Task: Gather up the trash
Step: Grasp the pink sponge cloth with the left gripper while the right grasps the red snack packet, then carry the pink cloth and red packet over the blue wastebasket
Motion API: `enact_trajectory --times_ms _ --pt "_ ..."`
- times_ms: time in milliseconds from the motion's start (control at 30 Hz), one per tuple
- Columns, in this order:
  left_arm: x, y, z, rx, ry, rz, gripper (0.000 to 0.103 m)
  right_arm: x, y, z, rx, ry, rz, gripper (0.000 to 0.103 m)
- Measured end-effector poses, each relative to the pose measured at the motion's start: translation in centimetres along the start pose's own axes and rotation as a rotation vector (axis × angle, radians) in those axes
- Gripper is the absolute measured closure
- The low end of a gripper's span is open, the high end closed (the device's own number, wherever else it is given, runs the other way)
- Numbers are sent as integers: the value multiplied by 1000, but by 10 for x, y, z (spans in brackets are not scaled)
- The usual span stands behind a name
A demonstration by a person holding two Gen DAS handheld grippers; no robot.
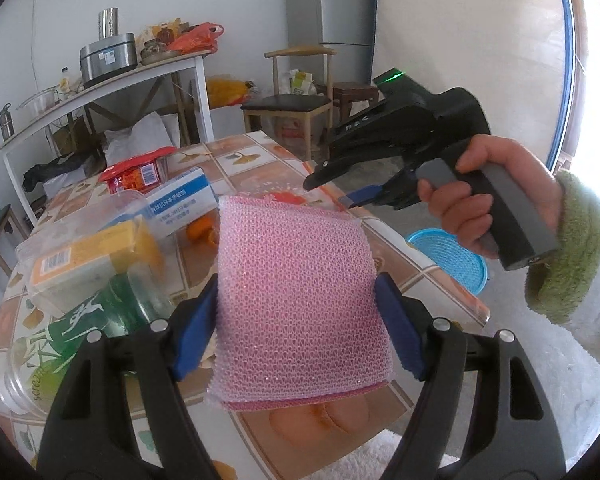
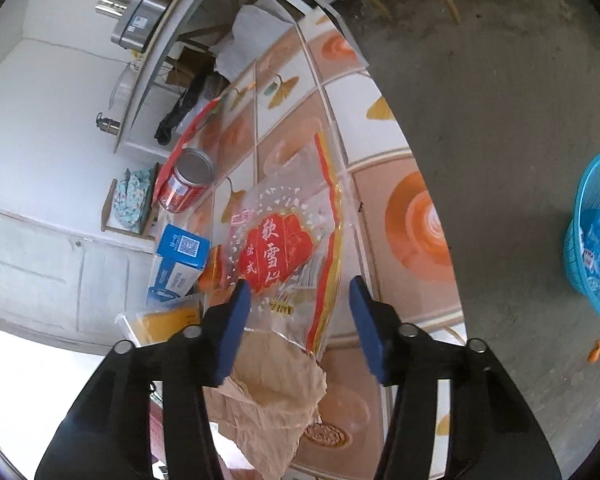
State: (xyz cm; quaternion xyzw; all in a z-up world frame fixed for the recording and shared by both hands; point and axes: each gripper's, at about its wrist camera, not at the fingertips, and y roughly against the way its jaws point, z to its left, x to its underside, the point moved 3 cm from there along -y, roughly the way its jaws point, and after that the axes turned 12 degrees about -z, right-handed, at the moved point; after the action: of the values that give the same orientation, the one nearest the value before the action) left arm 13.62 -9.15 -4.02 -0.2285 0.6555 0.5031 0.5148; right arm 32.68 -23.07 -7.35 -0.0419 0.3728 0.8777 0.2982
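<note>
My left gripper (image 1: 296, 322) is shut on a pink mesh sponge (image 1: 296, 300) and holds it above the tiled table (image 1: 252, 156). My right gripper (image 2: 298, 320) is open above a clear plastic snack bag with a red label (image 2: 284, 252) that lies near the table's edge, with crumpled brown paper (image 2: 272, 404) under its near end. The right gripper also shows in the left wrist view (image 1: 328, 188), hovering past the sponge. A blue trash basket (image 2: 596, 236) stands on the floor to the right; in the left wrist view it (image 1: 448, 260) sits below the table edge.
On the table are a blue-and-white box (image 1: 180, 200), a yellow box in a clear tub (image 1: 92, 256), a green bottle (image 1: 100, 312), a red can (image 2: 186, 186) and orange peel (image 1: 200, 228). A chair (image 1: 292, 100), a side table and a fridge stand behind.
</note>
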Motion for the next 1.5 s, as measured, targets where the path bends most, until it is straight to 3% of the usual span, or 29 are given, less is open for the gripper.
enact_trajectory --times_ms 300,433,600,1000,1500 --pt "5 0 8 5 25 6 32 -3 4 -7 -28 -64 -8 90" --pt "4 4 10 0 26 -3 32 -4 20 -6 -24 -59 -73 94" --pt "3 8 9 -5 27 -15 32 -8 46 -2 -35 -43 -145 97" --pt "0 11 4 -9 16 -25 32 -5 106 -8 -185 -105 -229 97" --pt "-24 14 -11 -13 -5 -80 32 7 201 -61 -180 -172 -394 97"
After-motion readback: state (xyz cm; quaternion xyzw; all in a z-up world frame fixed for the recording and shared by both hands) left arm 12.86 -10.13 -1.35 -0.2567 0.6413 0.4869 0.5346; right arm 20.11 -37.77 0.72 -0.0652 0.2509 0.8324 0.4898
